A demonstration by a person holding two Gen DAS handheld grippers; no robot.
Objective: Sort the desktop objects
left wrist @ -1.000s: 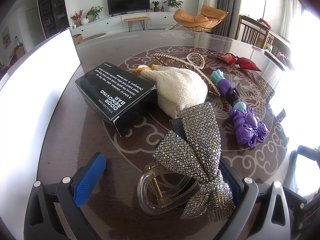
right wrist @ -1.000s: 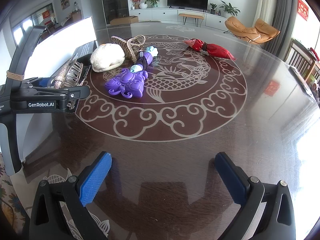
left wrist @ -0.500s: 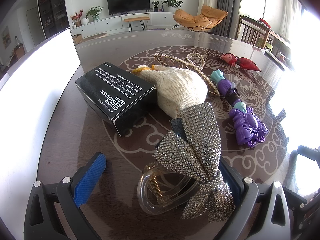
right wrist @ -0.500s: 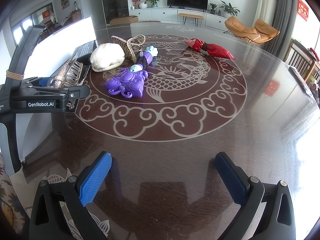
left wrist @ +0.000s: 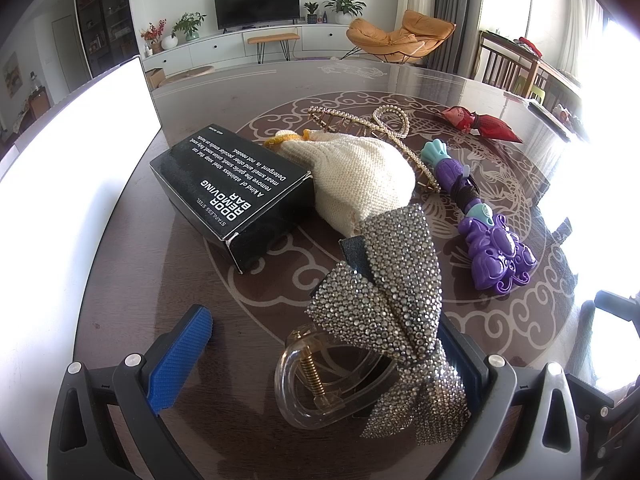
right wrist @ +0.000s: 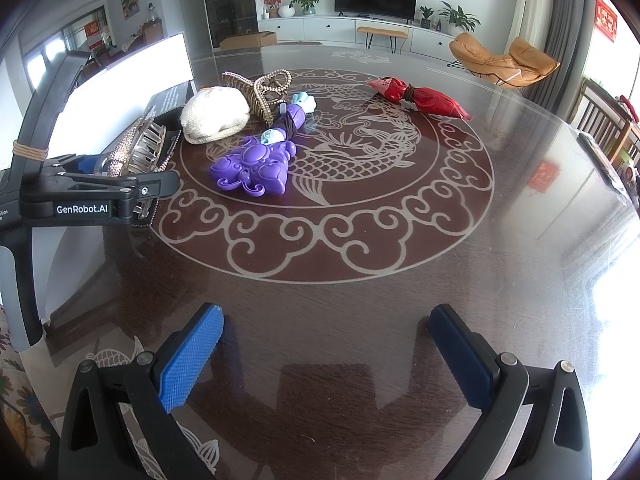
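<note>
Nearest, the right tongs [right wrist: 326, 360] hang apart over bare bench [right wrist: 360, 300], holding nothing. The left tongs [left wrist: 320, 364] also stand wide apart, with the rhinestone bow clip [left wrist: 384, 300] lying between them, hard against the right-hand finger; its long axis runs away from the tongs, toward the bench's middle. So the left is clearly the nearer. Beyond the clip lie a cream knit pouch [left wrist: 360, 172] beside a black box [left wrist: 232, 184], a purple toy [left wrist: 492, 248], and farthest, a red wrapped bundle [left wrist: 480, 124].
</note>
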